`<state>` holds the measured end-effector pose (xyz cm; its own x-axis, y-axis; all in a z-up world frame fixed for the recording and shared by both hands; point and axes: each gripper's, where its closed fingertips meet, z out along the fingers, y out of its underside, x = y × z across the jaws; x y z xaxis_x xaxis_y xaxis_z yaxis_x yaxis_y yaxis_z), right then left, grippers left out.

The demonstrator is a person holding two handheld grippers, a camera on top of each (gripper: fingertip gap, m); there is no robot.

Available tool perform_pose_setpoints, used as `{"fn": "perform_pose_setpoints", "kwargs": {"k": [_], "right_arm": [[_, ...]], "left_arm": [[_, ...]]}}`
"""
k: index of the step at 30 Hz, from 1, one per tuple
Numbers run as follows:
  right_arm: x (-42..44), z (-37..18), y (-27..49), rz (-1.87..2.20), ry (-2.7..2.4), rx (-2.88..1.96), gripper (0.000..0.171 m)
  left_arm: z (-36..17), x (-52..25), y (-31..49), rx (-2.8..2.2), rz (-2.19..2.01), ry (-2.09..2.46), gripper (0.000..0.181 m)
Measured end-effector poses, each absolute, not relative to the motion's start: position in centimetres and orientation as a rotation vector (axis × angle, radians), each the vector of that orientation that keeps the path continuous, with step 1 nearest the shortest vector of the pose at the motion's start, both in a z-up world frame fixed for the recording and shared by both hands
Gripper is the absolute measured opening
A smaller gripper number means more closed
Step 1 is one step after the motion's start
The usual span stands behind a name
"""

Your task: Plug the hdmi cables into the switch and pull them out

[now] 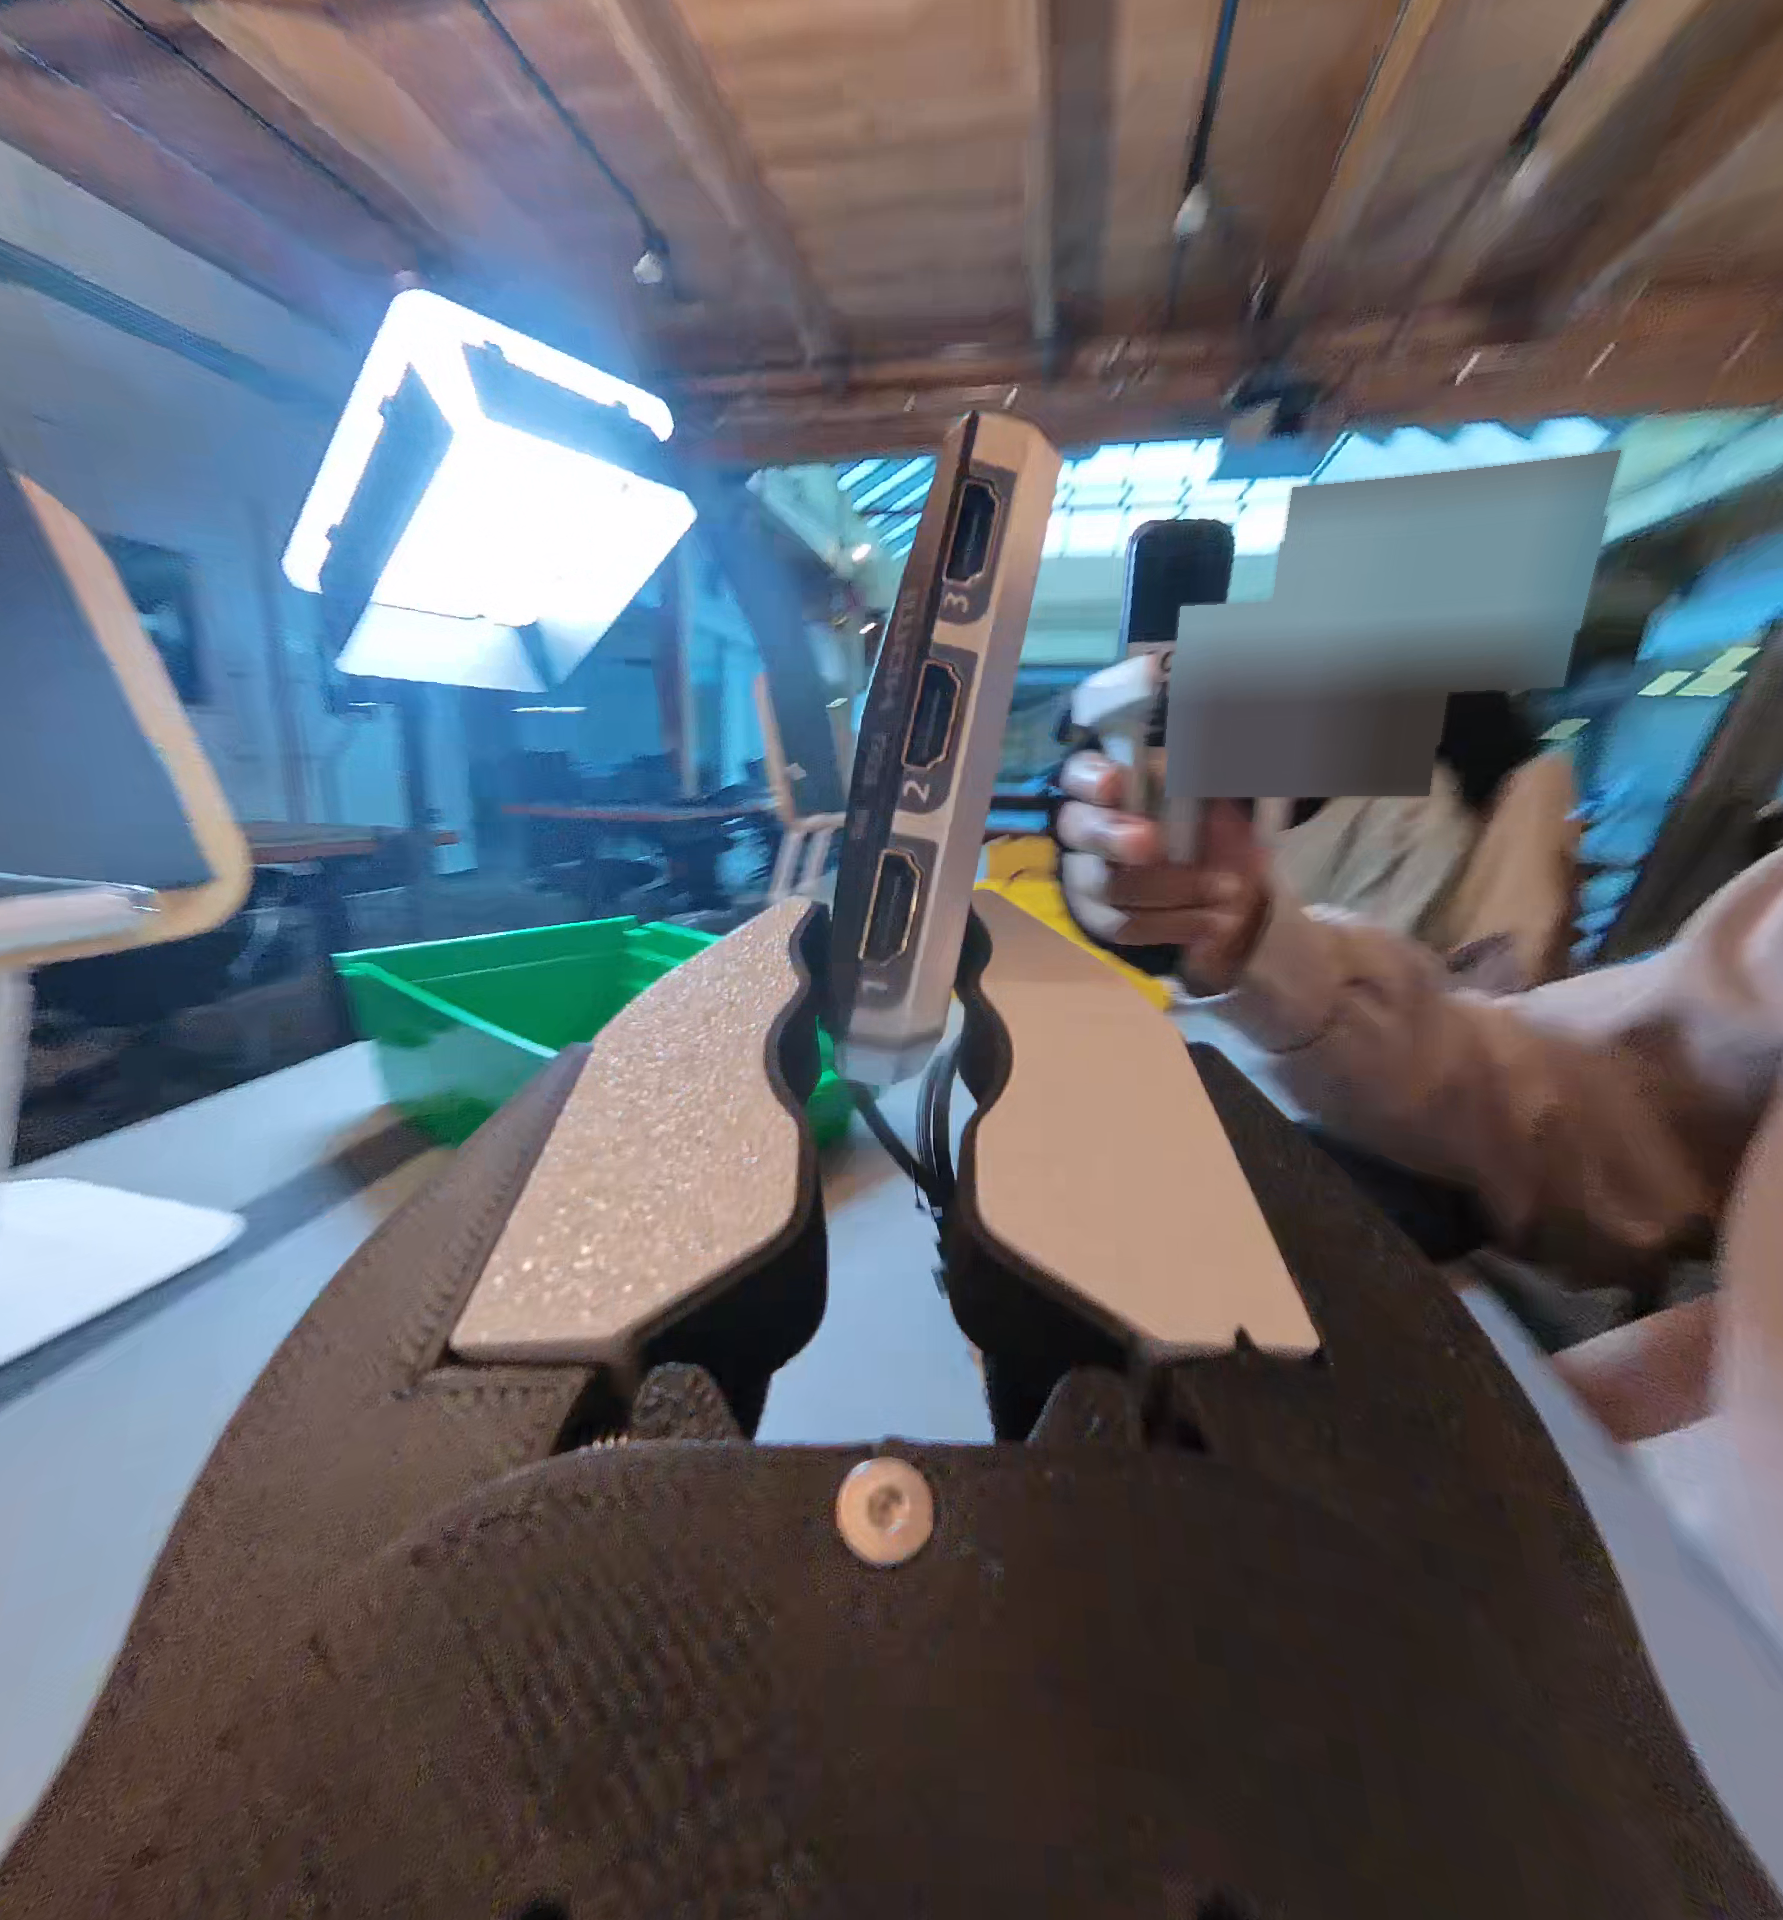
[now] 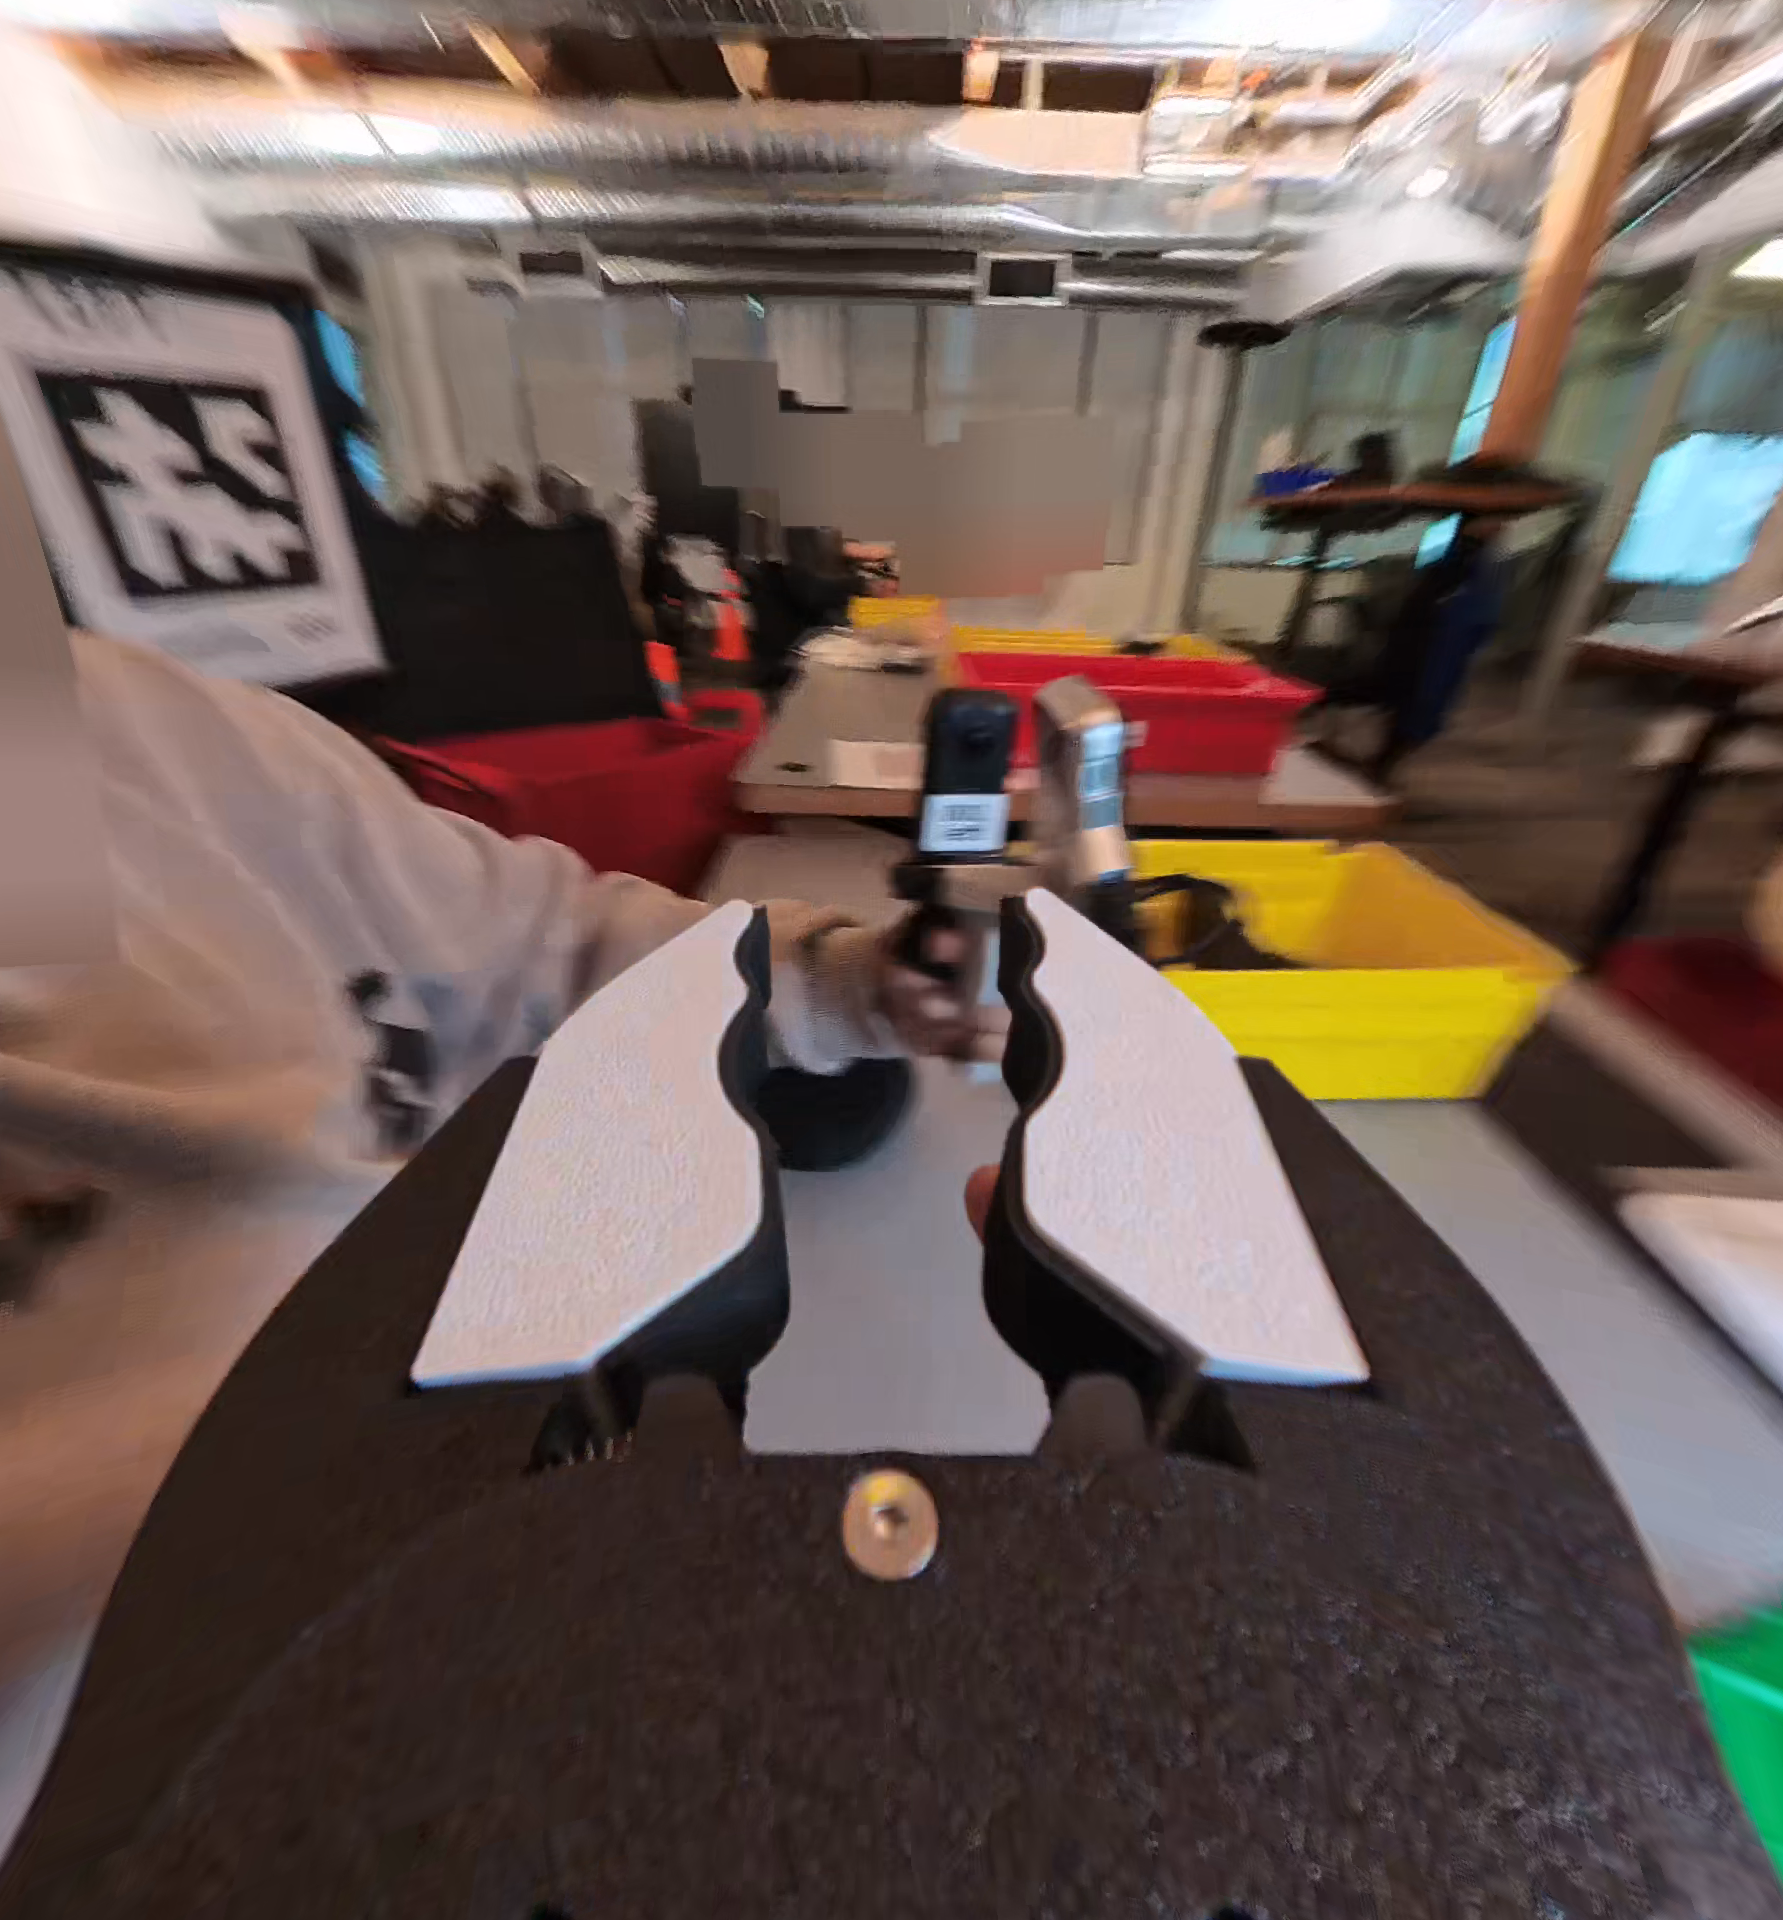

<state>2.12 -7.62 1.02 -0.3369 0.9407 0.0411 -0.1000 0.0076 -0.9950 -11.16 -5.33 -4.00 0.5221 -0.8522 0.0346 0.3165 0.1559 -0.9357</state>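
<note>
Above the grey table (image 1: pixel 139 1558), beside the green bin (image 1: pixel 513 997), the left hand-held gripper (image 1: pixel 892 935) clamps the lower end of the upright switch (image 1: pixel 928 748), its three ports free. The right hand-held gripper (image 2: pixel 882 935) is apart and seems empty, though blurred.

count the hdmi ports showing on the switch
3, in a row along the edge of the switch facing the camera: top, middle, and bottom just above the left tongs gripping it. All empty; other sides are hidden.
</note>
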Motion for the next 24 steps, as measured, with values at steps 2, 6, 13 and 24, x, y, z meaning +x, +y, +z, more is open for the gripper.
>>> {"fn": "perform_pose_setpoints", "kwargs": {"k": [2,6,13,24], "right_arm": [[2.3,1.6,-3.9,1.191,-1.4,-0.914,0.041],[-0.4,-2.2,-1.4,1.025,-1.67,-1.042,0.058],[-9.5,-10.7,-7.5,1.101,-1.91,-1.037,0.026],[-6.1,-14.1,-3.2,0.501,-2.026,-1.56,0.021]], "left_arm": [[-3.8,-10.7,-5.9,-1.076,-1.063,0.568,0.023],[-3.5,-9.9,-6.8,-1.012,-1.215,0.559,0.021],[-4.8,-8.4,-7.0,-1.05,-1.209,0.621,0.021],[-10.4,-9.5,-4.1,-1.418,-0.554,0.943,0.041]]}}
